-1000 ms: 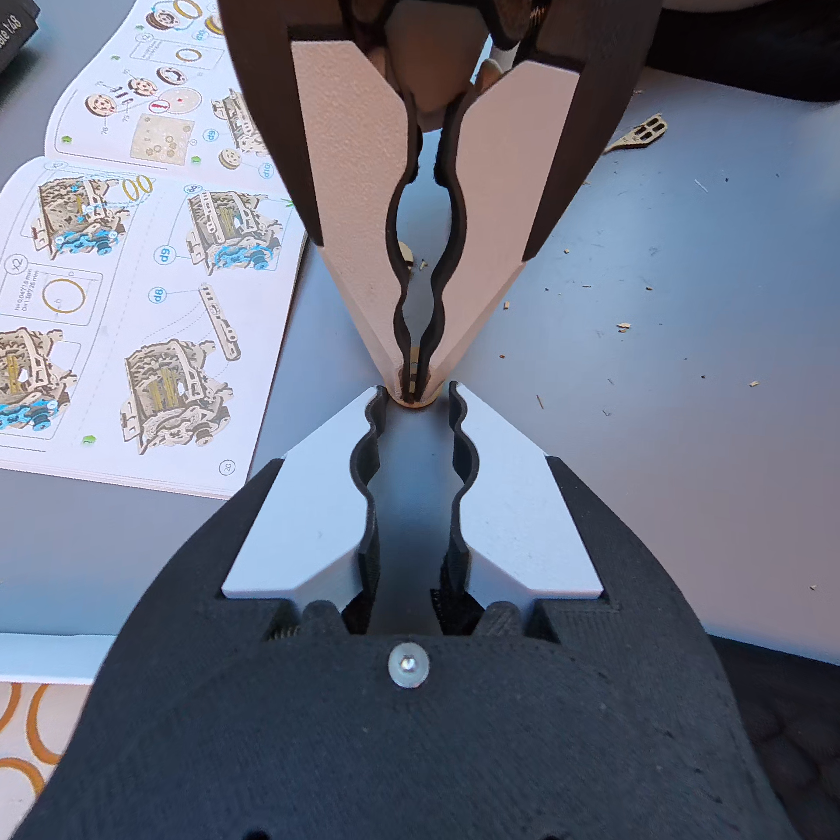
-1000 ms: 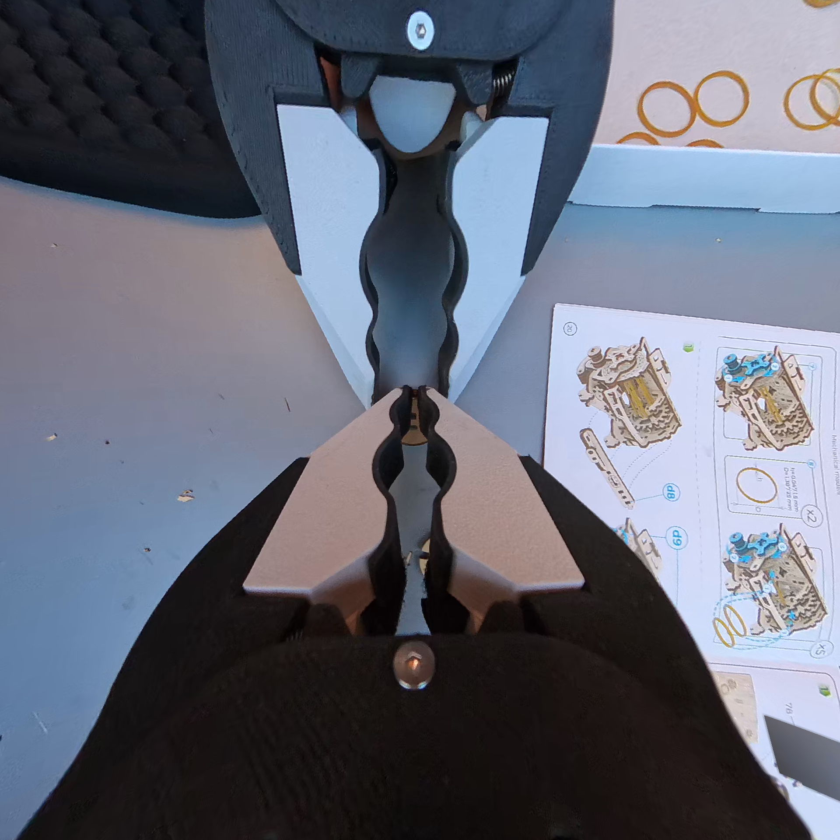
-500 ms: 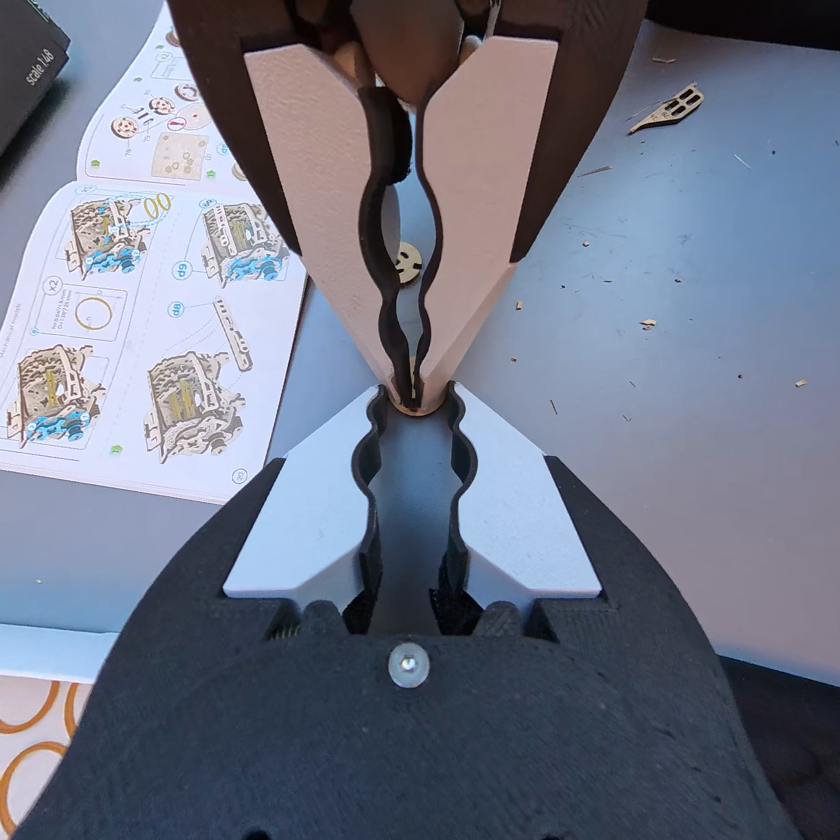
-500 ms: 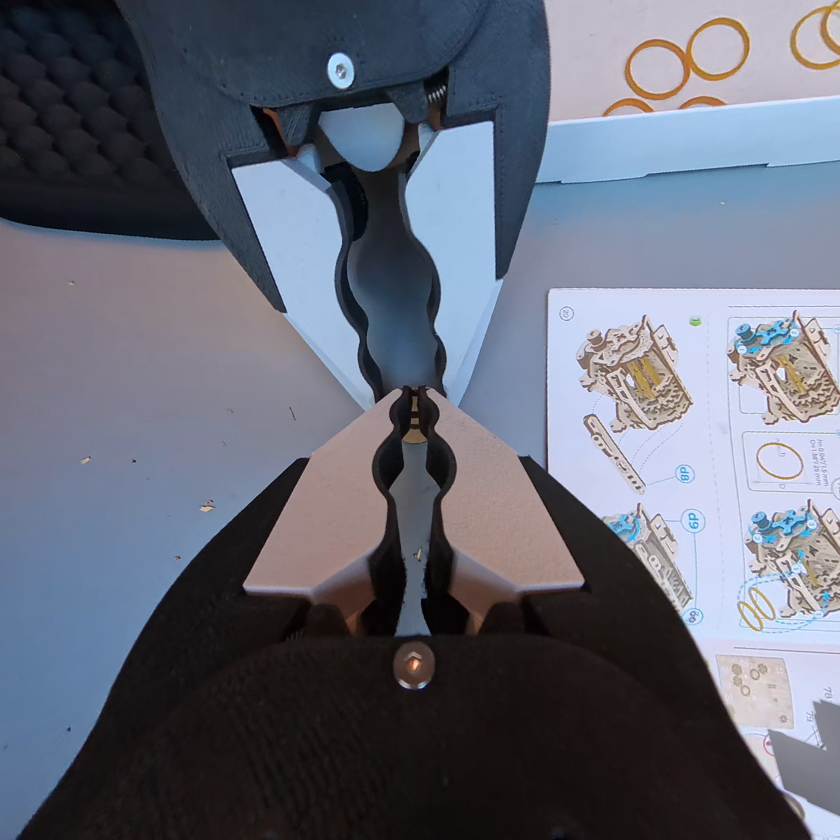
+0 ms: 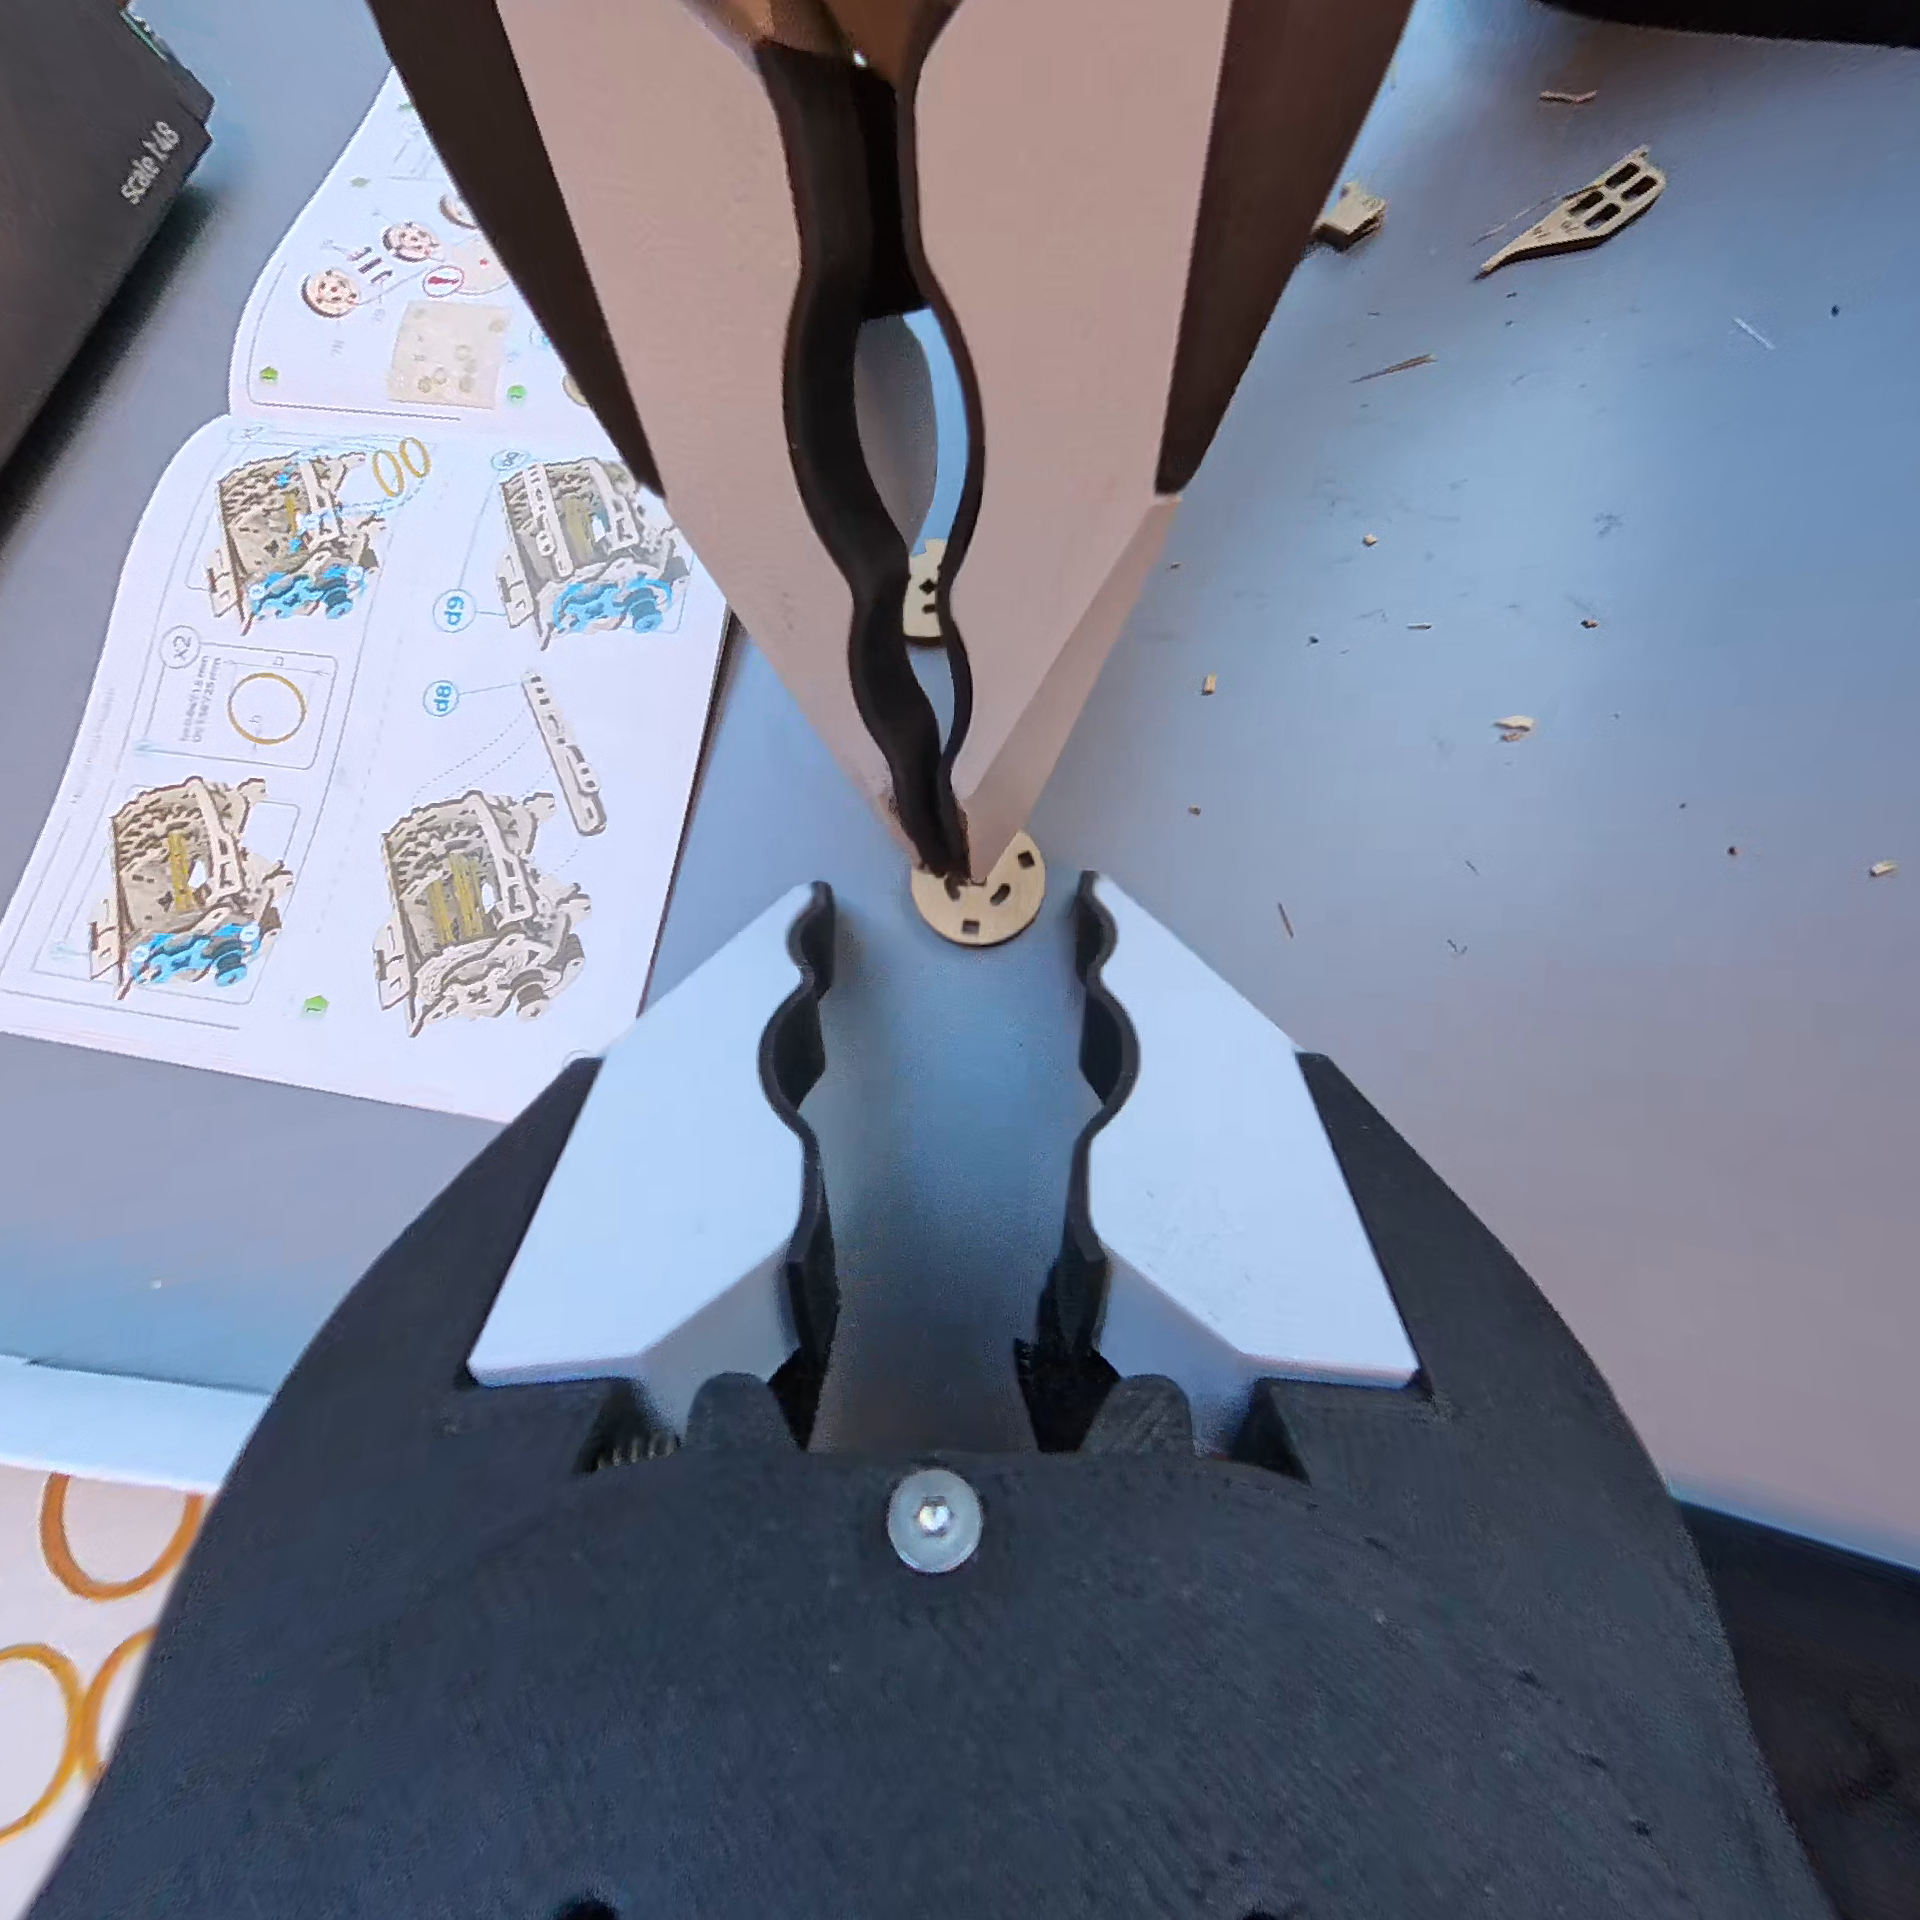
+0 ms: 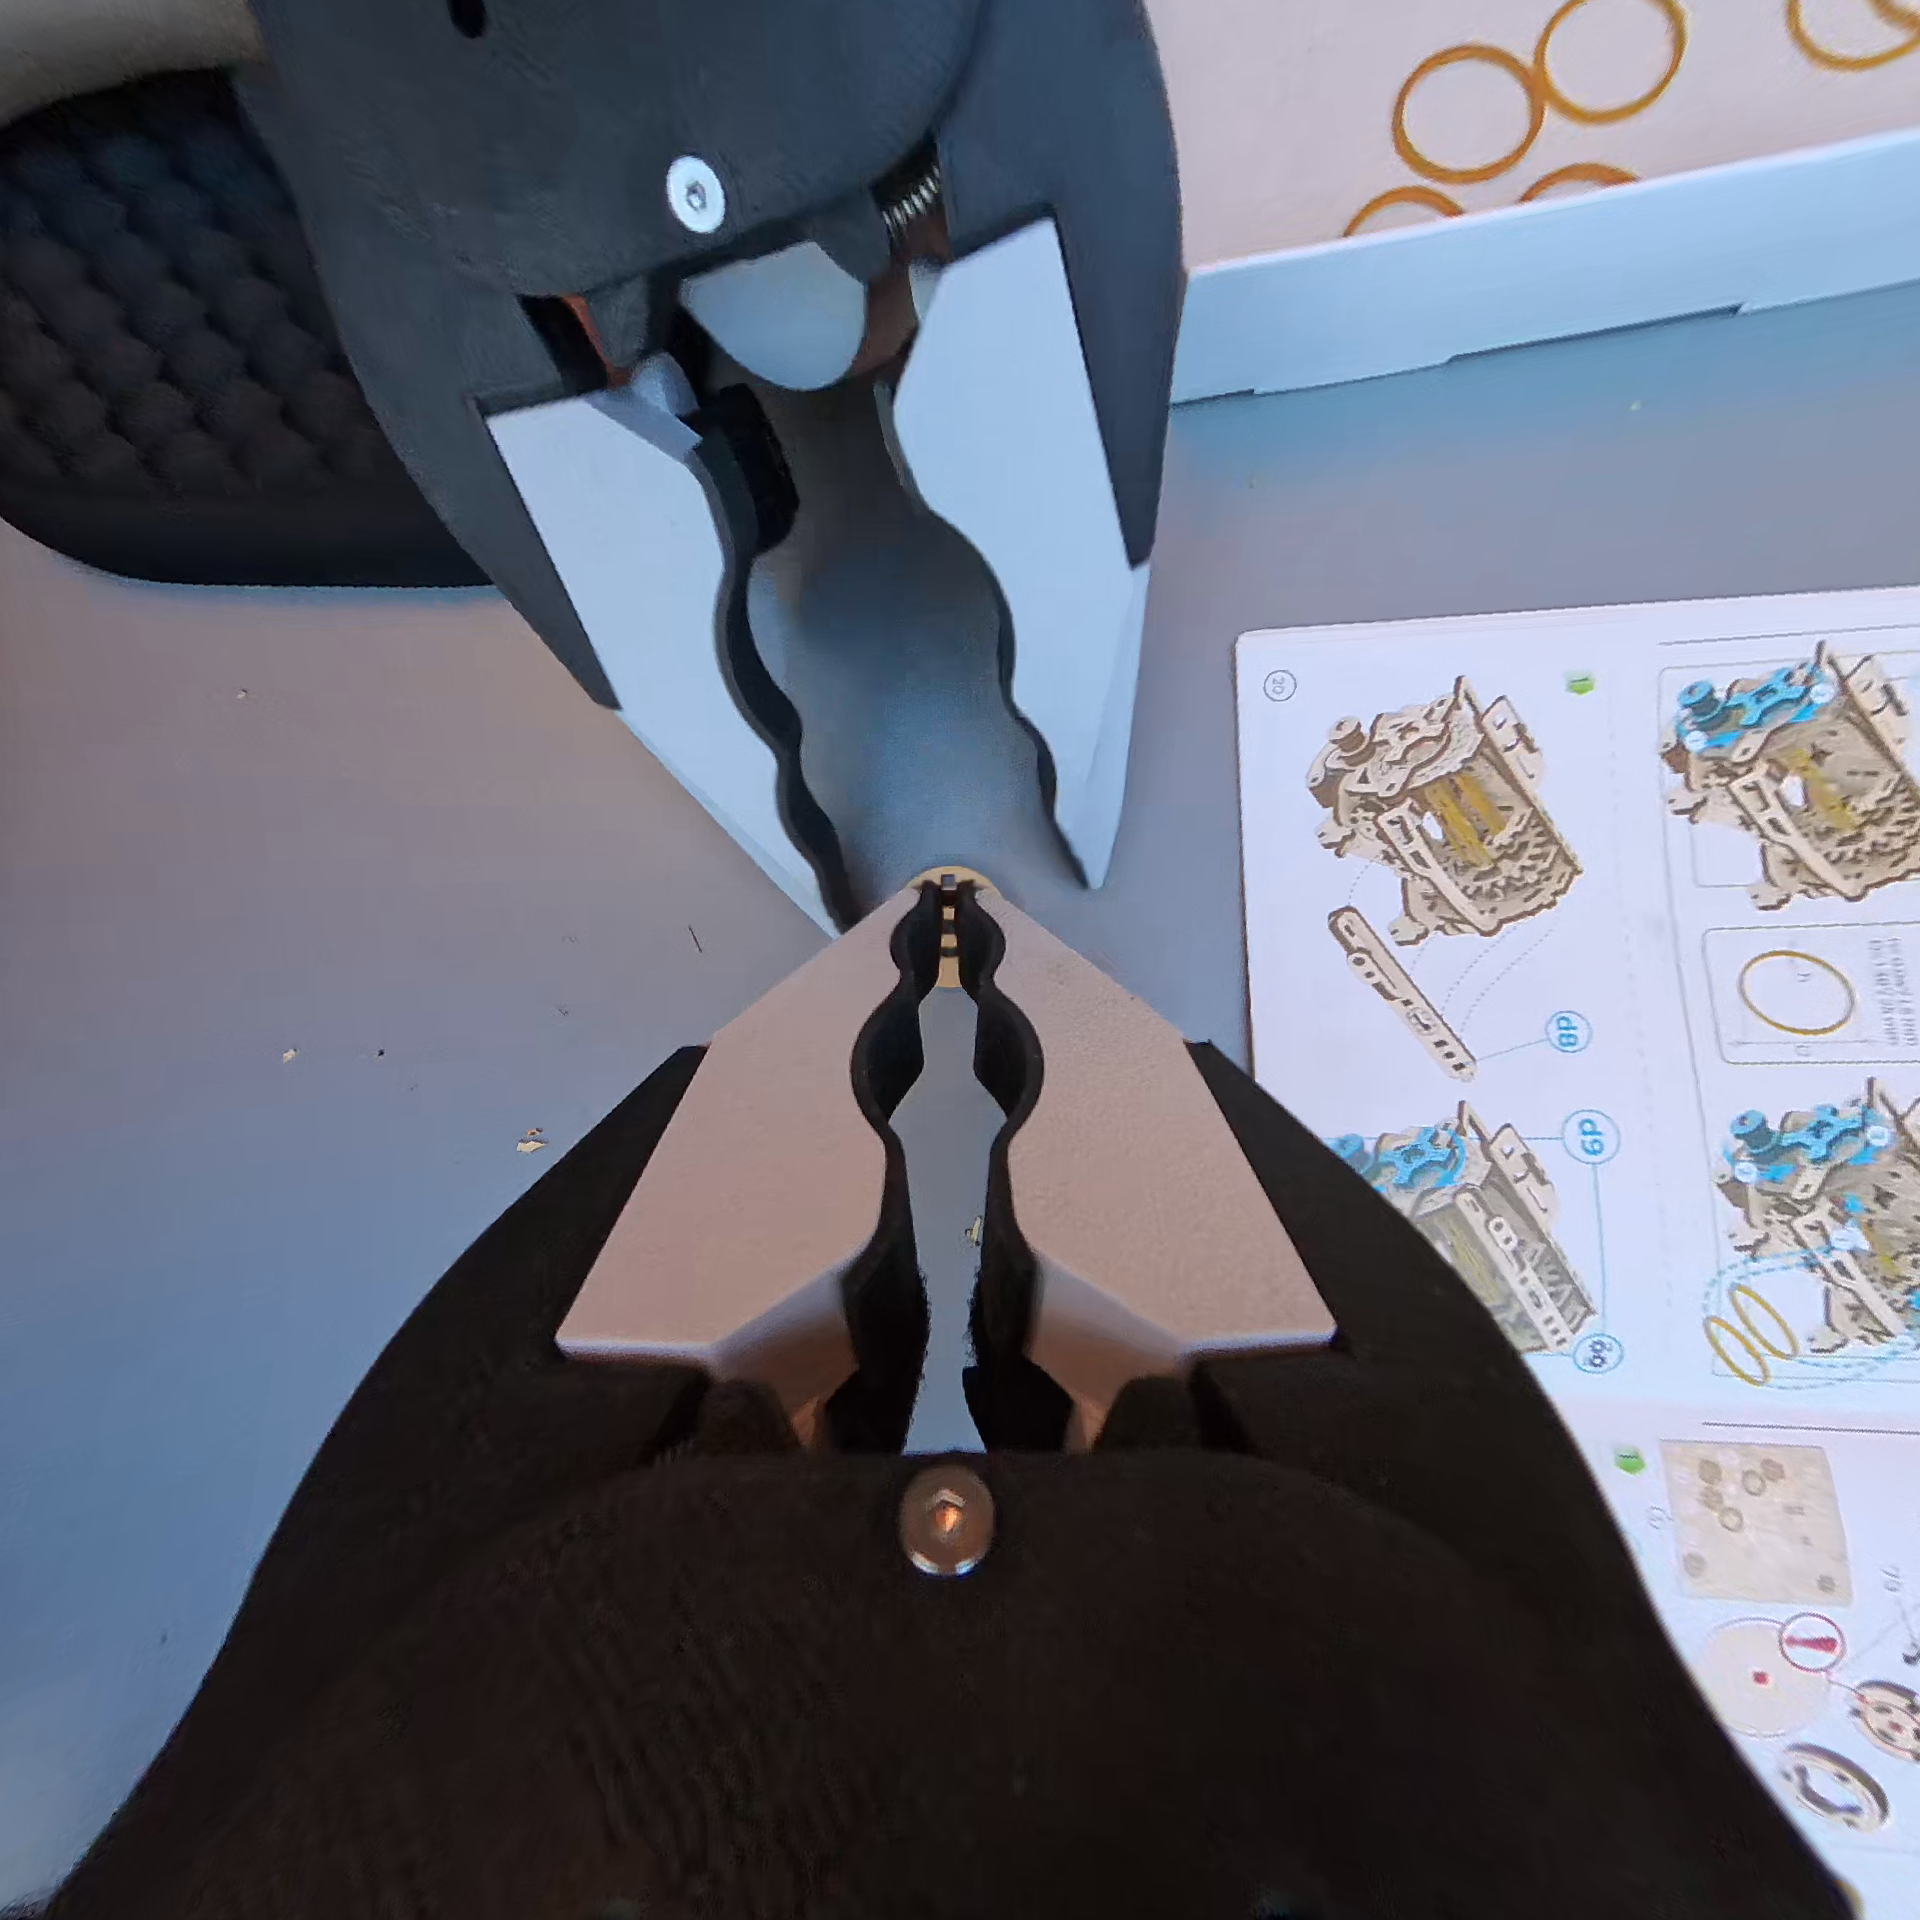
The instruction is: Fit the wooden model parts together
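My right gripper (image 6: pixel 948 906), with pink fingers, is shut on the edge of a small round wooden disc (image 6: pixel 948 883) with square holes. In the left wrist view it comes down from the top (image 5: pixel 940 868) and the disc (image 5: pixel 982 904) sticks out below and to the right of its tips, low over the grey table. My left gripper (image 5: pixel 953 889), with grey fingers (image 6: pixel 644 582), is open and empty. Its tips stand on either side of the disc without touching it. A second wooden disc (image 5: pixel 925 603) lies on the table behind the right gripper's fingers.
An open instruction booklet (image 5: pixel 312 675) lies beside the grippers and also shows in the right wrist view (image 6: pixel 1558 935). A black box (image 5: pixel 83 208) sits beyond it. Wooden offcuts (image 5: pixel 1579 213) and chips dot the table. Rubber bands (image 6: pixel 1507 104) lie past a white ledge; a black foam mat (image 6: pixel 156 364) is nearby. Only a small space, under 4 cm, lies between the two pairs of fingers.
The disc now shows more fully and flatter below the right gripper's tips. The left gripper has tilted and drawn back slightly, its jaws still open. The right gripper stays shut.
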